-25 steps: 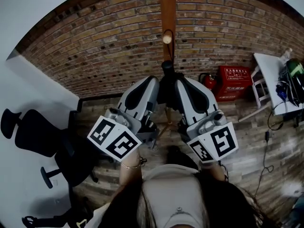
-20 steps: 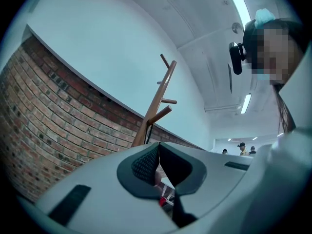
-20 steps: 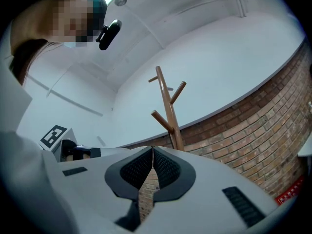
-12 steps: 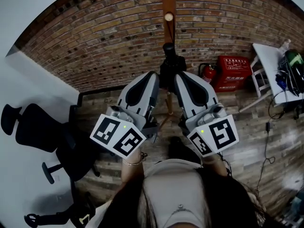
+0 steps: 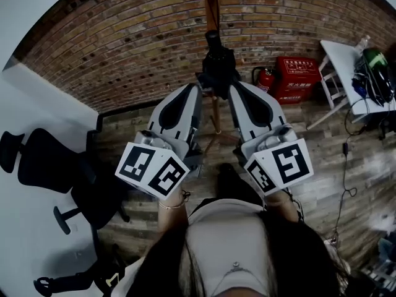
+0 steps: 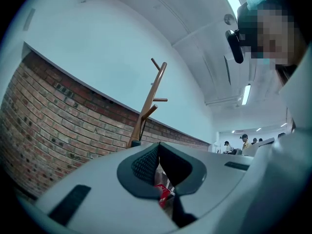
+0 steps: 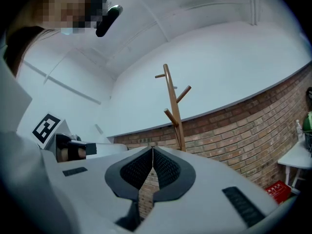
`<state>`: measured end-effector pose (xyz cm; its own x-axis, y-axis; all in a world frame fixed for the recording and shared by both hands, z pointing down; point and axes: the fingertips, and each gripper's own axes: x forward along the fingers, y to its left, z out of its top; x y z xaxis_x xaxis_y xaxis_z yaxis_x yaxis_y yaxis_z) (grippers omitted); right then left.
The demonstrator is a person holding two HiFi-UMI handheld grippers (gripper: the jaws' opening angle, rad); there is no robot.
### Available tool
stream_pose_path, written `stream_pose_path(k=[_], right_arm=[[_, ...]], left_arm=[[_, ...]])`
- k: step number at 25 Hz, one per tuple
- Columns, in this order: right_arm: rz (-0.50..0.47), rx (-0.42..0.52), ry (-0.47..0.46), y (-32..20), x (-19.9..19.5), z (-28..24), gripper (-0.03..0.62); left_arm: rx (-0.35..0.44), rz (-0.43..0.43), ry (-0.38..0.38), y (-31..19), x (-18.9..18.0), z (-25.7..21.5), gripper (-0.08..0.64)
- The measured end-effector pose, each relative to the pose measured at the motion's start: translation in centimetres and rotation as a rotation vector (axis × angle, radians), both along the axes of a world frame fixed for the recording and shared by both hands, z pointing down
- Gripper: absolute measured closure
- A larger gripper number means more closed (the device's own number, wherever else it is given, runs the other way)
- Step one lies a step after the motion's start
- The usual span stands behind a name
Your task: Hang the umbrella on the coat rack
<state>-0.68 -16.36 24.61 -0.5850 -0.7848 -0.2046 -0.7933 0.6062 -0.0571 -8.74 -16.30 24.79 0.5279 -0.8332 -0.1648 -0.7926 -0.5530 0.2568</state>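
The left tool (image 6: 157,146) and right tool (image 7: 152,151) each had jaws pressed together on nothing. The umbrella (image 5: 218,64) sat between their tips, below the coat rack (image 5: 211,8).

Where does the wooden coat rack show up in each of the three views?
Head view: the coat rack is at top centre, its pole running down behind the black umbrella.
Left gripper view: the coat rack is at centre, leaning right against the pale wall.
Right gripper view: the coat rack is just right of centre, nearly upright.
Shared landmark: the brick wall behind its base.
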Motion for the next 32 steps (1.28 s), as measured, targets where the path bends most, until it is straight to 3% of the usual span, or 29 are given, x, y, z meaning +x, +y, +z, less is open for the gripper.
stream_pose_path(k=[32], right_arm=[[0.022,0.021,0.023,12.6,1.1,0.4,0.557]], left_arm=[[0.0,0.004,0.038,12.7,1.2,1.4,0.549]])
